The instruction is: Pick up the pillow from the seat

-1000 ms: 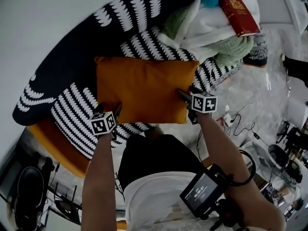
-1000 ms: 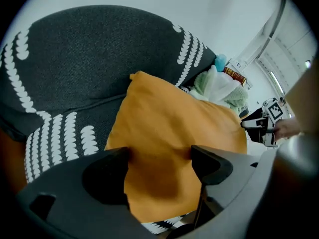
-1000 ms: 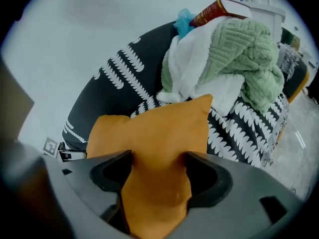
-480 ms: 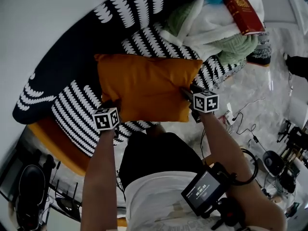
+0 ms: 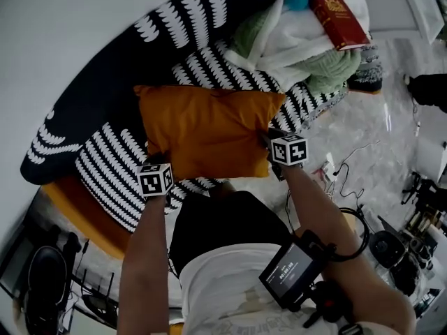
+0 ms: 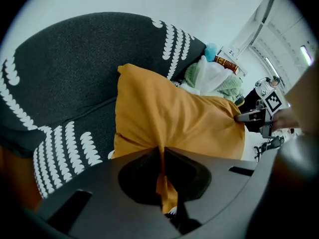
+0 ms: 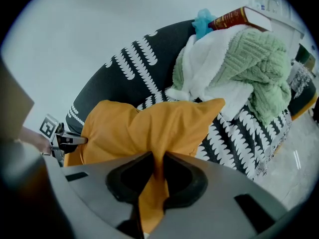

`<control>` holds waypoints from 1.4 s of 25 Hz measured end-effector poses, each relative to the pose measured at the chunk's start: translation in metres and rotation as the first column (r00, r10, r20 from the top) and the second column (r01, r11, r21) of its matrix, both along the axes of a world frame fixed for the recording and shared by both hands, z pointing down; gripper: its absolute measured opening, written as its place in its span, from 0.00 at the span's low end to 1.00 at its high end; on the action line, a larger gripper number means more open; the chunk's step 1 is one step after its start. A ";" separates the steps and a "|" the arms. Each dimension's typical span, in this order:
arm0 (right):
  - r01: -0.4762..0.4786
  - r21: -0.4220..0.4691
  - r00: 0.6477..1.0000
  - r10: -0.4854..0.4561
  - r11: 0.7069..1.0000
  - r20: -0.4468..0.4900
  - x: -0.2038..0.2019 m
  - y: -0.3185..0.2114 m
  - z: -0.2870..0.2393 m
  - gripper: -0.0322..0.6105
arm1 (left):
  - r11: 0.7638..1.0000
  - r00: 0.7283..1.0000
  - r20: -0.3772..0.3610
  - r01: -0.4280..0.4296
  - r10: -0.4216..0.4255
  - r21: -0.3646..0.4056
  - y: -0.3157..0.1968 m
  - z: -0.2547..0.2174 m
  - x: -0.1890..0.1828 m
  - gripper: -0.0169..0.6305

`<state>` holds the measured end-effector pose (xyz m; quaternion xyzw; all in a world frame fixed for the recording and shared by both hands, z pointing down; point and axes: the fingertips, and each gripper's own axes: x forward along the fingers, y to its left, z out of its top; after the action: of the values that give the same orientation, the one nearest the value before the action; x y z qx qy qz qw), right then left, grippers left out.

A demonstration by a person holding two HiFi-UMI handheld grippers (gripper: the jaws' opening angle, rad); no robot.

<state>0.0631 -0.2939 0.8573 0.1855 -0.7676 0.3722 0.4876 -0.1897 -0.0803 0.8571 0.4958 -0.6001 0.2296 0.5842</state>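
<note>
An orange pillow [image 5: 208, 128] lies on the black-and-white patterned seat [image 5: 112, 173] of a round chair. My left gripper [image 5: 158, 160] is shut on the pillow's near left corner; in the left gripper view the orange fabric [image 6: 162, 158] is pinched flat between the jaws. My right gripper [image 5: 271, 142] is at the pillow's right edge, its jaws closing with a fold of the pillow [image 7: 158, 166] squeezed between them. Each gripper shows in the other's view: the right gripper [image 6: 248, 116], the left gripper [image 7: 75, 140].
A pile of white and green blankets [image 5: 307, 47] with a red book [image 5: 338, 18] on top sits at the chair's right end. The dark backrest [image 5: 105, 82] curves behind the pillow. Cables and gear [image 5: 391, 215] lie on the floor at right.
Both grippers have closed on the pillow's edges, left at the near left corner and right at the right side. The pillow's fabric now bunches at both grips.
</note>
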 end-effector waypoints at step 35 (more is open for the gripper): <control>0.169 0.137 0.967 -0.191 0.976 0.171 -0.030 0.018 -0.123 0.14 | 0.968 0.973 0.096 0.190 -0.208 0.165 0.079 -0.129 0.029 0.05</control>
<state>0.0332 -0.2755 0.7346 0.1093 -0.8439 0.2945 0.4348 -0.1605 -0.0015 0.7277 0.4630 -0.6948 0.1502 0.5294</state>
